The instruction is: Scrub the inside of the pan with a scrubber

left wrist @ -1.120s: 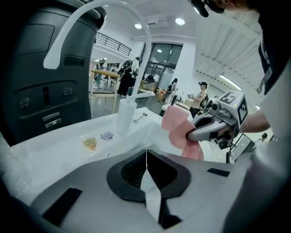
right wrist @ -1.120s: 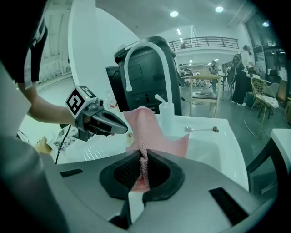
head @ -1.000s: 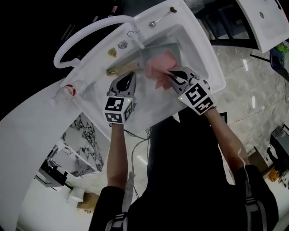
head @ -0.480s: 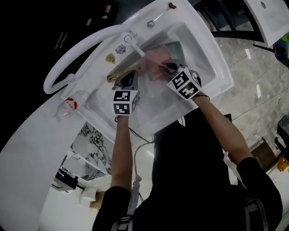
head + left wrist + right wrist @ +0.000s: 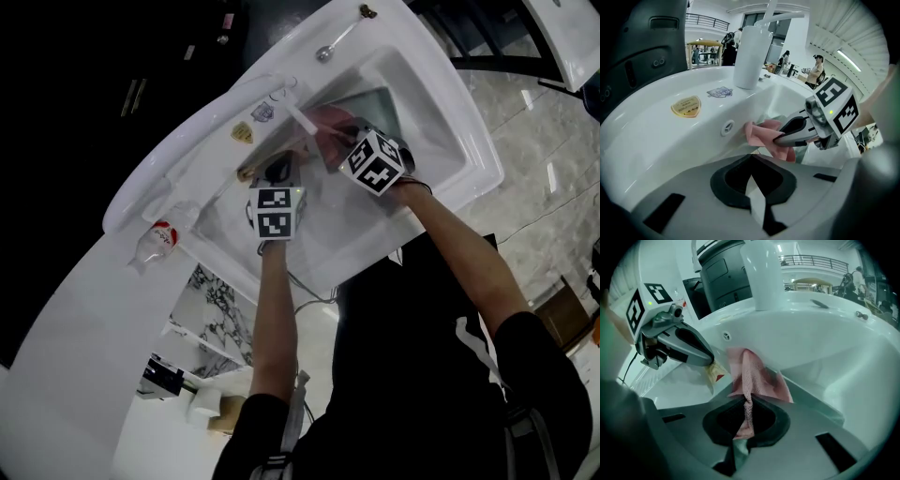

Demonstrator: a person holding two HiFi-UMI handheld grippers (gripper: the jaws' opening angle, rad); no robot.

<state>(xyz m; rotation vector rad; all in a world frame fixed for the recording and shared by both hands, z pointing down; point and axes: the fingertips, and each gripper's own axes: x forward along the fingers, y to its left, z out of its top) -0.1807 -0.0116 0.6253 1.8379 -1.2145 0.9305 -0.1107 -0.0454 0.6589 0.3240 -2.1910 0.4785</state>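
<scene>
Pinching scrubber [image 5: 752, 376], right claw [image 5: 742, 439] near sink wall [image 5: 811, 338], left claw [image 5: 710, 363] on handle [image 5: 715, 373]

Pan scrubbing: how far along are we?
Done: pink scrubber clamped in right gripper; left gripper shut on the handle, steadying the pan in the sink. In hand: scrubber at the pan's rim. Left: scrubbing the inside; cleanliness can't be judged.
</scene>
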